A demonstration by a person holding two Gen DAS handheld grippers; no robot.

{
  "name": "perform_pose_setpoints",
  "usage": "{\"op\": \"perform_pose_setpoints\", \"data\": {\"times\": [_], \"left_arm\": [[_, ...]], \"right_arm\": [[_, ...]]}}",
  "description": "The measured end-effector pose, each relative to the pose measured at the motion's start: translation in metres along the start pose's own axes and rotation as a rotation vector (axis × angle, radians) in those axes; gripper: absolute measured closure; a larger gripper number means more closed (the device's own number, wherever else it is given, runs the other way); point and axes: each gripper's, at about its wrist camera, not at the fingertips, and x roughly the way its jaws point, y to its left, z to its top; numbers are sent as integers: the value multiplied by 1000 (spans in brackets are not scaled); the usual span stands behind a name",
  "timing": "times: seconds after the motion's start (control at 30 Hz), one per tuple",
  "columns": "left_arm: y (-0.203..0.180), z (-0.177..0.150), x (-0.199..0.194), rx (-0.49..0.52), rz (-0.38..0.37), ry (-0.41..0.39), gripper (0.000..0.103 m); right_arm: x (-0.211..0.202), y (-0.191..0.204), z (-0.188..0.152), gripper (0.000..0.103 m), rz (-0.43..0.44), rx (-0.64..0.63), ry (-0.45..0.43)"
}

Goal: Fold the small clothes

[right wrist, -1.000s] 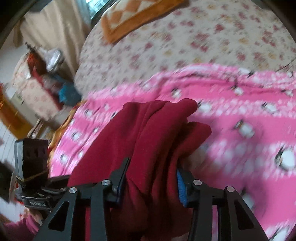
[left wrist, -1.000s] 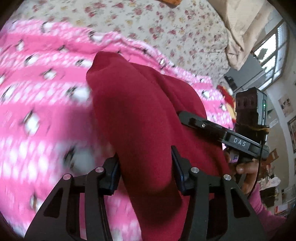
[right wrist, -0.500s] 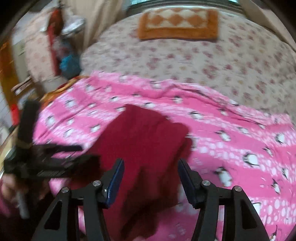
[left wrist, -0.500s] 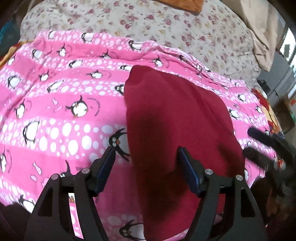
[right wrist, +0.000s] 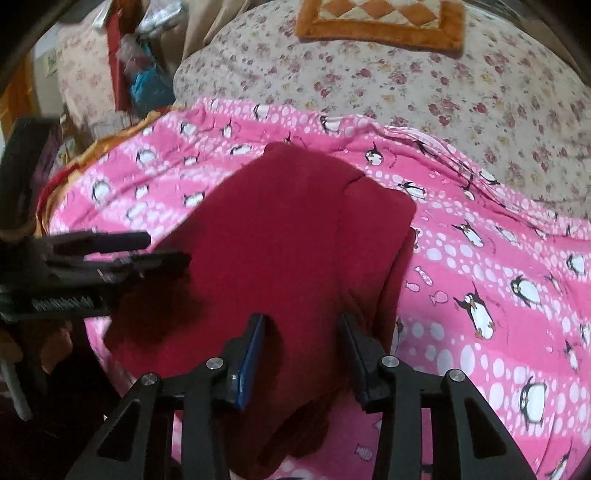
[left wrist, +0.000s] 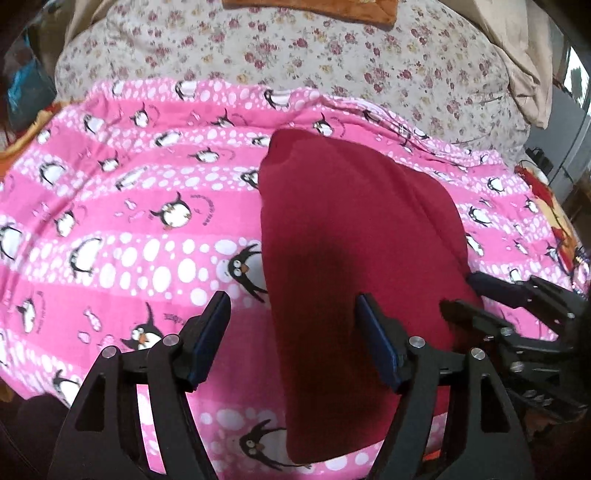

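Note:
A dark red garment (left wrist: pixel 354 240) lies folded on the pink penguin blanket (left wrist: pixel 129 206); it also shows in the right wrist view (right wrist: pixel 288 236). My left gripper (left wrist: pixel 291 314) is open, its jaws above the garment's near left edge, holding nothing. My right gripper (right wrist: pixel 303 332) is open above the garment's near part, holding nothing. The right gripper shows at the right of the left wrist view (left wrist: pixel 476 291). The left gripper shows at the left of the right wrist view (right wrist: pixel 166 247).
A floral sheet (left wrist: pixel 332 55) covers the bed beyond the blanket (right wrist: pixel 498 258). An orange checked mat (right wrist: pixel 380 22) lies at the far end. Clutter and a blue bag (right wrist: pixel 147 85) stand left of the bed. A curtain (left wrist: pixel 517 48) hangs at the right.
Both grippers were shut on the red garment and held it up. They have opened, let it down flat on the blanket, and pulled back toward me.

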Motion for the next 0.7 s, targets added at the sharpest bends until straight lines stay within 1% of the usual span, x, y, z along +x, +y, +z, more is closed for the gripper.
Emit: {"op": "perform_pose_setpoints", "data": {"times": [0.1, 0.27, 0.3, 0.33, 0.4, 0.5, 0.57, 0.7], "left_arm": [[-1, -2, -8, 3, 26, -28, 32], [-2, -6, -19, -5, 41, -56, 32], [-3, -6, -21, -2, 45, -60, 32], [-4, -7, -23, 4, 50, -67, 32], [-7, -9, -29, 17, 60, -81, 32], [-12, -13, -38, 35, 65, -116, 32], [-13, -14, -43, 41, 66, -133, 32], [-14, -16, -51, 39, 61, -158, 32]], "right_arm": [[-14, -3, -1, 55, 22, 83, -38], [-25, 4, -7, 52, 1, 147, -51], [-27, 5, -8, 48, -3, 157, -52], [-29, 6, -10, 38, -5, 173, -56], [-34, 6, -11, 26, -5, 196, -75], [-42, 7, -11, 25, -16, 217, -96], [-45, 9, -10, 25, -38, 217, -99], [-49, 11, -10, 21, -65, 217, -113]]}}
